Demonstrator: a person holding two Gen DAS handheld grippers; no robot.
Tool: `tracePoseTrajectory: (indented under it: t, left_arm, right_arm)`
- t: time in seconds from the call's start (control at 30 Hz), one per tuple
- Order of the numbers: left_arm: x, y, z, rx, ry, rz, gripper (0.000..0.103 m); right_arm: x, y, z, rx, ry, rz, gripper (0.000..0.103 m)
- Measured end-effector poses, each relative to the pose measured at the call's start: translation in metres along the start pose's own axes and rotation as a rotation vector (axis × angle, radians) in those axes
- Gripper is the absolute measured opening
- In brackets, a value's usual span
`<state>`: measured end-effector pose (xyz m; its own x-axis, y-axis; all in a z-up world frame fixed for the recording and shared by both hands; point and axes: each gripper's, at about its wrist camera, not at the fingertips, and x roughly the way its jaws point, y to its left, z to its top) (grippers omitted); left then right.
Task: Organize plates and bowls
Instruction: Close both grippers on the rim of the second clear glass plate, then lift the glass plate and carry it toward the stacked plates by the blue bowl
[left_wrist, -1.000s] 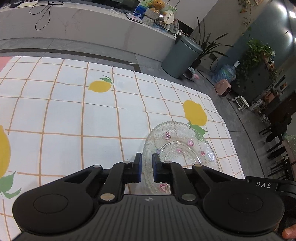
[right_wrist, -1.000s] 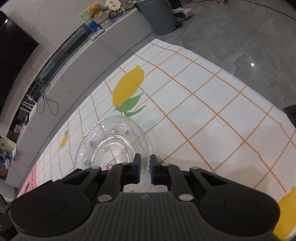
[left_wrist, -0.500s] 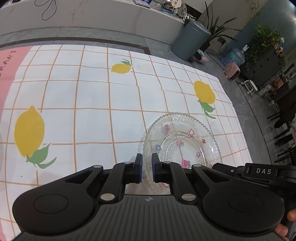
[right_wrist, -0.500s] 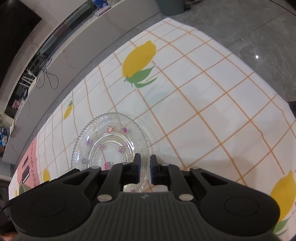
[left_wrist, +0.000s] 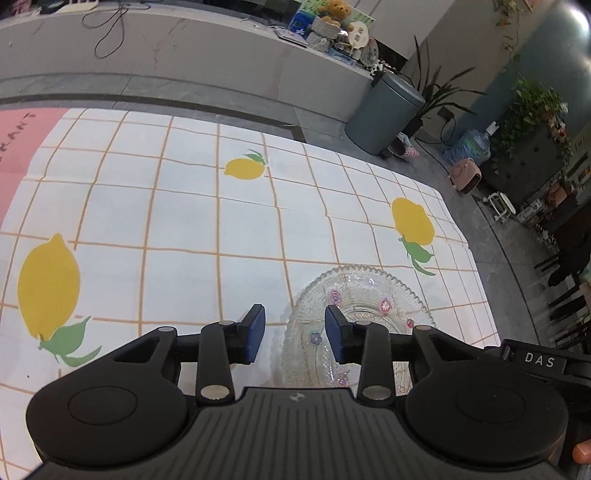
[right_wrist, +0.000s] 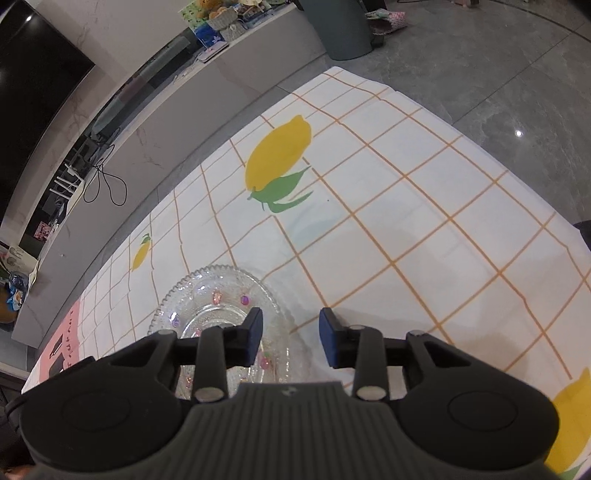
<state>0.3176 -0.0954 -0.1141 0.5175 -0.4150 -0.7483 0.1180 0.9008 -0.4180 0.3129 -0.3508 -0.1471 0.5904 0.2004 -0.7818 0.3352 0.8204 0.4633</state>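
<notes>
On the table, a round glass plate (left_wrist: 360, 314) is lying flat on a white tablecloth (left_wrist: 184, 221) printed with an orange grid and yellow lemons with green leaves. It is clear pressed glass, with a beaded, pebbly texture, a scalloped rim and small pink and purple flower dots ringing its centre (there may be more than one dish stacked, though the fisheye view is too blurred to say).

In the left wrist view, the left tongs (left_wrist: 294, 332) are standing wide apart with nothing between them; the blue pad of the right-hand finger is hanging over the plate's near-left part, while the other finger is sitting over bare cloth.

In the right wrist view, the right tongs (right_wrist: 291, 338) are likewise gaping wide and holding nothing, one finger over the plate (right_wrist: 218, 306) and the other over the cloth beside its rim.

Beyond the table, a grey round bin (left_wrist: 384, 114) is standing on the stone floor by a long pale marble counter (left_wrist: 184, 48).
</notes>
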Motion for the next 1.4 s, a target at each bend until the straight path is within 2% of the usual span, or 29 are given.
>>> tracePoseTrajectory:
  t: [0.07,0.1,0.13,0.23,0.43,0.97,1.4]
  left_arm:
    - [0.002,-0.004,-0.002,0.018,0.002,-0.008,0.031]
    - [0.003,-0.006,-0.003,0.023,0.005,-0.004,0.028]
    - [0.003,-0.009,-0.003,0.033,0.0,0.009,0.026]
    - [0.002,-0.01,-0.004,0.048,-0.002,0.035,0.017]
    - [-0.003,-0.004,-0.002,0.012,-0.01,0.015,0.012]
    - [-0.038,0.001,0.007,-0.044,-0.066,0.011,0.011]
    - [-0.112,0.001,0.001,-0.061,-0.169,0.051,0.011]
  right_arm:
    - [0.001,0.002,-0.002,-0.008,0.004,0.004,0.023]
    - [0.002,0.002,-0.003,-0.009,0.012,0.007,0.013]
    - [0.004,0.002,-0.003,-0.004,0.028,0.018,0.01]
    - [0.004,0.002,-0.004,0.001,0.025,0.018,0.009]
    - [0.003,0.002,-0.004,0.011,0.025,0.014,0.008]
    - [-0.017,0.009,-0.001,0.07,-0.008,0.102,0.004]
    - [-0.06,0.037,-0.019,0.071,-0.026,0.226,0.004]
